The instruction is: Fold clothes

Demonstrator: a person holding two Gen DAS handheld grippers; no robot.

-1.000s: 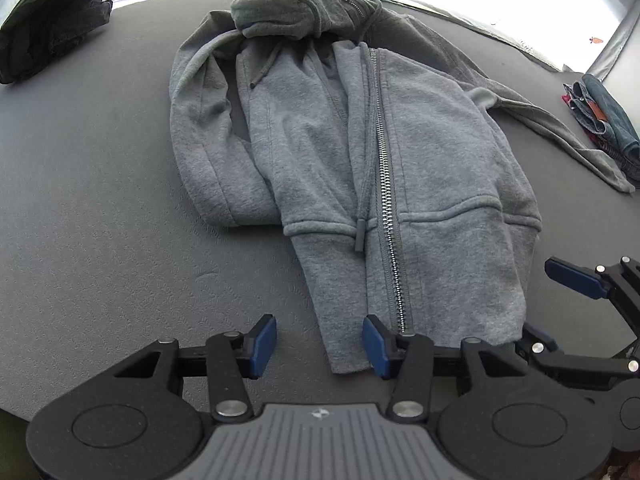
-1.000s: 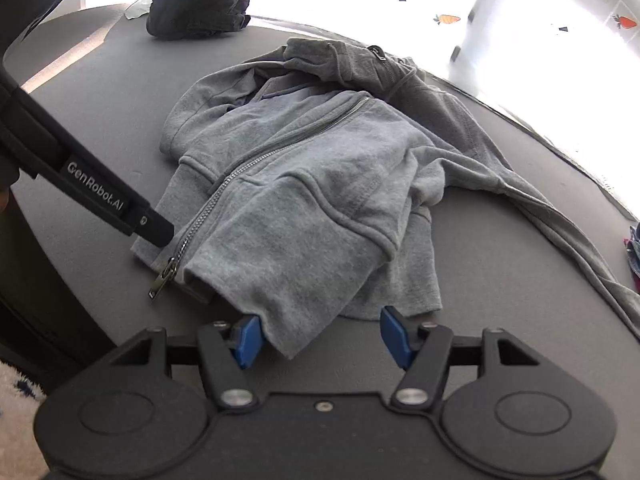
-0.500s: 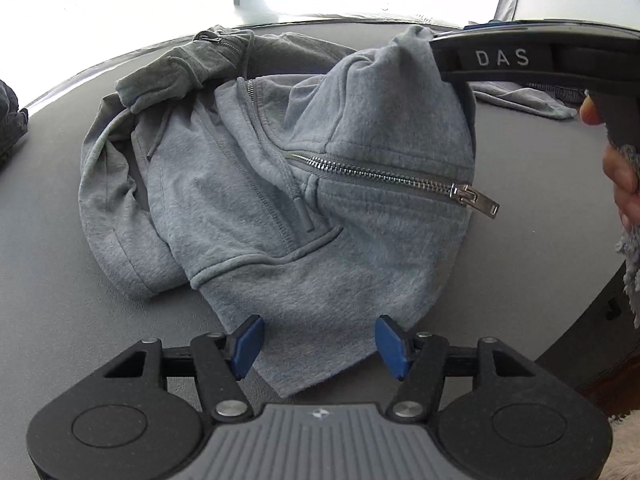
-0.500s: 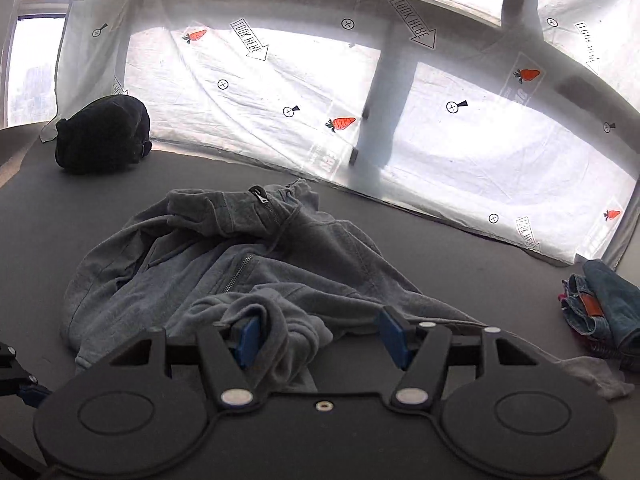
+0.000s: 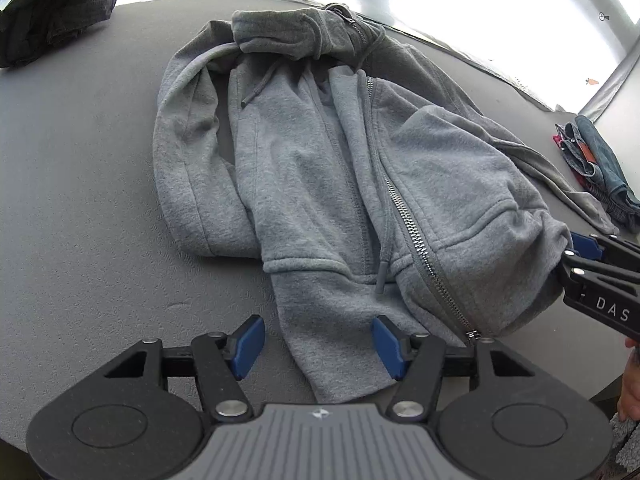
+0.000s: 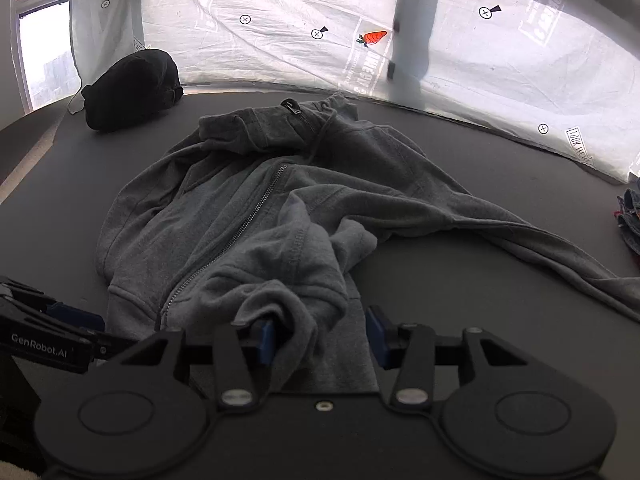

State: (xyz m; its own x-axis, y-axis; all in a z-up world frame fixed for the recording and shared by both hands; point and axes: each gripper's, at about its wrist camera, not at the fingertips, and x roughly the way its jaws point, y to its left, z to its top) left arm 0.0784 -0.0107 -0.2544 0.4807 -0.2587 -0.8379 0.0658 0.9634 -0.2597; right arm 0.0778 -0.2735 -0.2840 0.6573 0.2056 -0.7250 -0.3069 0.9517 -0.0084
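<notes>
A grey zip hoodie [image 5: 320, 184] lies on the dark table, hood at the far side, zipper running toward me; it also shows in the right wrist view [image 6: 256, 224]. My left gripper [image 5: 318, 344] is open, its blue pads either side of the hoodie's near hem. My right gripper [image 6: 320, 336] is open, with the bunched right hem corner draped between its pads and against the left pad; it also shows at the right edge of the left wrist view [image 5: 580, 248]. One sleeve [image 6: 520, 240] trails out to the right.
A black garment bundle [image 6: 132, 88] sits at the far left of the table [image 5: 80, 200]. Folded denim [image 5: 600, 164] lies at the far right edge. A translucent sheet with carrot prints [image 6: 360, 40] stands behind the table.
The hoodie's right hem corner, lifted high half a second ago, has come down lower. The left wrist view has swung back to look straight along the zipper. Both grippers' jaws stay apart.
</notes>
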